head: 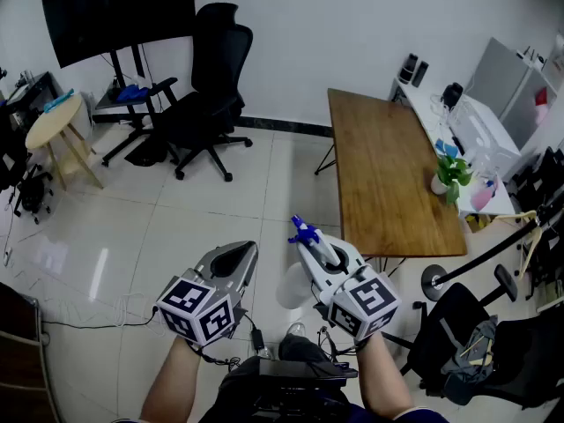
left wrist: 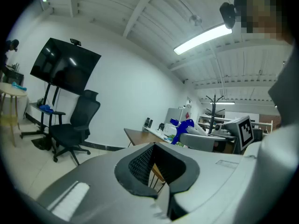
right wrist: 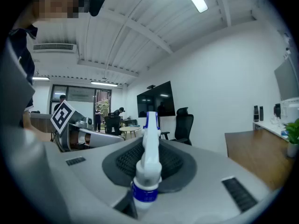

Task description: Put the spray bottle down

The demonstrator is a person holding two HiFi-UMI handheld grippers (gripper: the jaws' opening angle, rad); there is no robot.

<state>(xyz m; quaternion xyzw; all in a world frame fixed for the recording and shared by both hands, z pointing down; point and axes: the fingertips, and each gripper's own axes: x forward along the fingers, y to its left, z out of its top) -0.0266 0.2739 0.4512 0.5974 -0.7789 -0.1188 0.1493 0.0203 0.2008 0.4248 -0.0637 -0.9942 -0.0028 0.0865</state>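
My right gripper is shut on the neck of the spray bottle, which has a blue trigger head and a pale body hanging to the gripper's left over the floor. In the right gripper view the spray bottle lies along the jaws, its blue collar nearest the camera and its nozzle pointing away, with the right gripper closed round it. My left gripper is held beside it, shut, with nothing in it. In the left gripper view the left gripper has its jaws together, and the bottle's blue head shows to the right.
A long wooden table stands ahead to the right, with a potted plant at its far edge. A black office chair, a TV on a stand and a small round table are at the left. Another dark chair is at the lower right.
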